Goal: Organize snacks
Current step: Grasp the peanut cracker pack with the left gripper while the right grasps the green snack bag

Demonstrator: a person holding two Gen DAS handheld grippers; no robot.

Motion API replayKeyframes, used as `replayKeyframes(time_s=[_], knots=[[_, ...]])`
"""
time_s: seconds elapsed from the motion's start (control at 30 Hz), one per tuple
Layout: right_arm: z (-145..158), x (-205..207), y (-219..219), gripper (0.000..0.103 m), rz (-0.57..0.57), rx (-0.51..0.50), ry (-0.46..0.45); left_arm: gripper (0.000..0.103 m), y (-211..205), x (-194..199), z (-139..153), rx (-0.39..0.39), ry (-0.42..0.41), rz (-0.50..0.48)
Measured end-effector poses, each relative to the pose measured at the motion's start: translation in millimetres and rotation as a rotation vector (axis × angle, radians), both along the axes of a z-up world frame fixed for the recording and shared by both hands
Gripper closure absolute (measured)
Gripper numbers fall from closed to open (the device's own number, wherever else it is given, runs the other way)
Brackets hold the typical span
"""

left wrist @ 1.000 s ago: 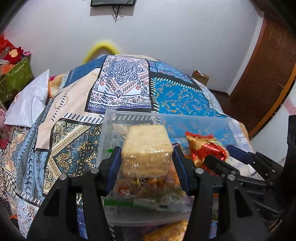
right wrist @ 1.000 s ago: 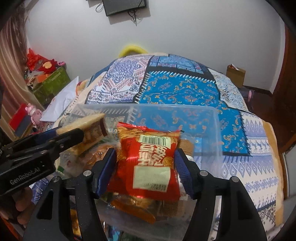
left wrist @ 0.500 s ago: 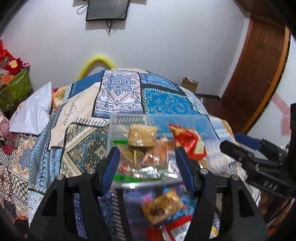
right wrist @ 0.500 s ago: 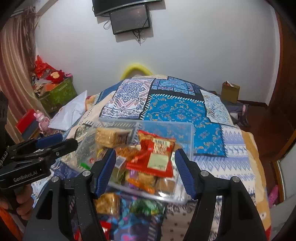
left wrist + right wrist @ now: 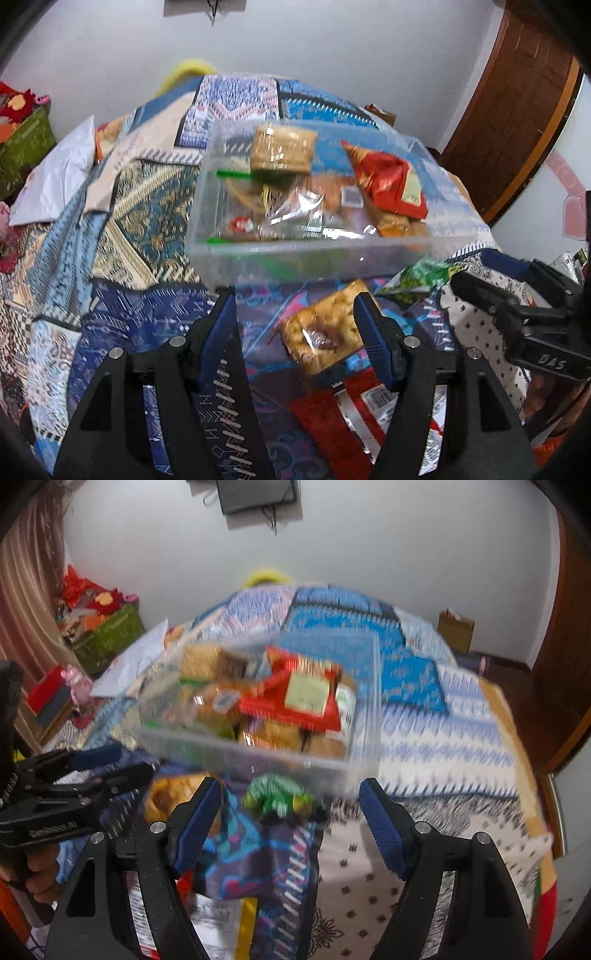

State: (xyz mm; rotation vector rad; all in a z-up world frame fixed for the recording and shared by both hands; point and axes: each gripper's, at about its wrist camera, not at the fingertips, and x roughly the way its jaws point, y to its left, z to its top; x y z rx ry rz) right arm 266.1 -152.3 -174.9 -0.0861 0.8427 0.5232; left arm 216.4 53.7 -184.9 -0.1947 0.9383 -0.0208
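A clear plastic bin (image 5: 221, 254) sits on the quilted bed, holding a tan cracker pack (image 5: 282, 153), a red snack bag (image 5: 388, 181) and several other snacks. The bin also shows in the right wrist view (image 5: 258, 753). My left gripper (image 5: 301, 336) is open and empty, pulled back from the bin, above a yellow snack pack (image 5: 325, 332). My right gripper (image 5: 290, 819) is open and empty, near a green snack bag (image 5: 277, 794) in front of the bin. The green bag also shows in the left wrist view (image 5: 421, 275).
More loose packs lie near me: a red and silver one (image 5: 351, 413) and a white and yellow one (image 5: 221, 923). A white pillow (image 5: 55, 177) and a green box (image 5: 107, 638) are at the left. A wooden door (image 5: 517, 110) stands at the right.
Both grippers opened, released the cracker pack and the red bag into the bin, and have pulled back towards me. Loose snacks in front of the bin have come into view.
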Motion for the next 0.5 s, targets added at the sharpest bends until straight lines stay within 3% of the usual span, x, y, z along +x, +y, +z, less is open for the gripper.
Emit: replayKeyframes(time_s=[0.37,0.5], knots=[[-37.9,18.8,9.4,0.029,0.005,0.026,0.123,0.037,-2.3,11.3,-21.9,-0.049,0.038,-0.006],[-40.0,18.1,4.5,0.046,0.014,0.067,0.135,0.037,-4.3,15.2,-23.7,-0.107,0.041,0.001]])
